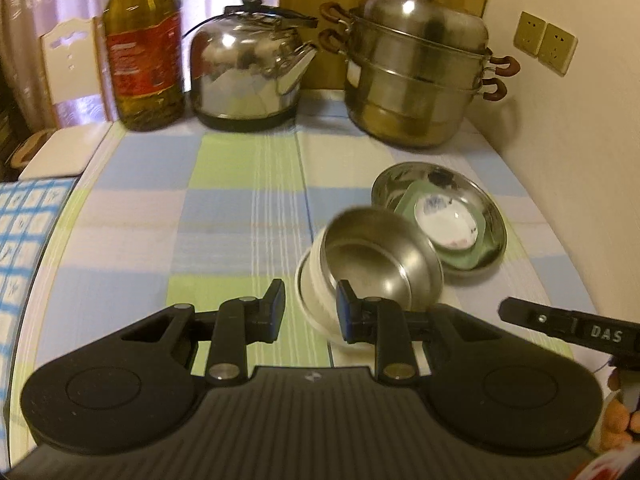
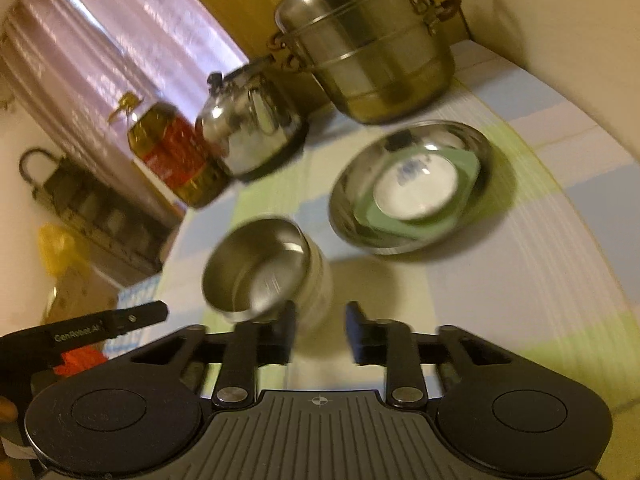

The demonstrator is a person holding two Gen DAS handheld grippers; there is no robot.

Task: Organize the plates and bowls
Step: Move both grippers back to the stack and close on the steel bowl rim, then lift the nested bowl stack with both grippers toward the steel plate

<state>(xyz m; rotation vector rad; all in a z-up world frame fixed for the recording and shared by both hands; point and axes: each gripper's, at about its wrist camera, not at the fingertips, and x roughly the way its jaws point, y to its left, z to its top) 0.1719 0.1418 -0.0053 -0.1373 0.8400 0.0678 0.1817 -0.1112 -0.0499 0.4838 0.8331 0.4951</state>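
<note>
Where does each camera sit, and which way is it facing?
Left wrist: on the left tool, level, facing the kettle and steamer pot; the right tool shows.
Right wrist: on the right tool, rolled sideways, facing the same; the left tool shows.
Shared: steel bowl tilted in a white bowl, steel dish.

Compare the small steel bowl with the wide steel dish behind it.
The small steel bowl is deep and tilted, leaning in a white bowl; the wide steel dish is shallow and sits flat on the tablecloth. The small steel bowl is empty; the wide steel dish holds a green plate with a white saucer on it. Both are shiny metal.
</note>
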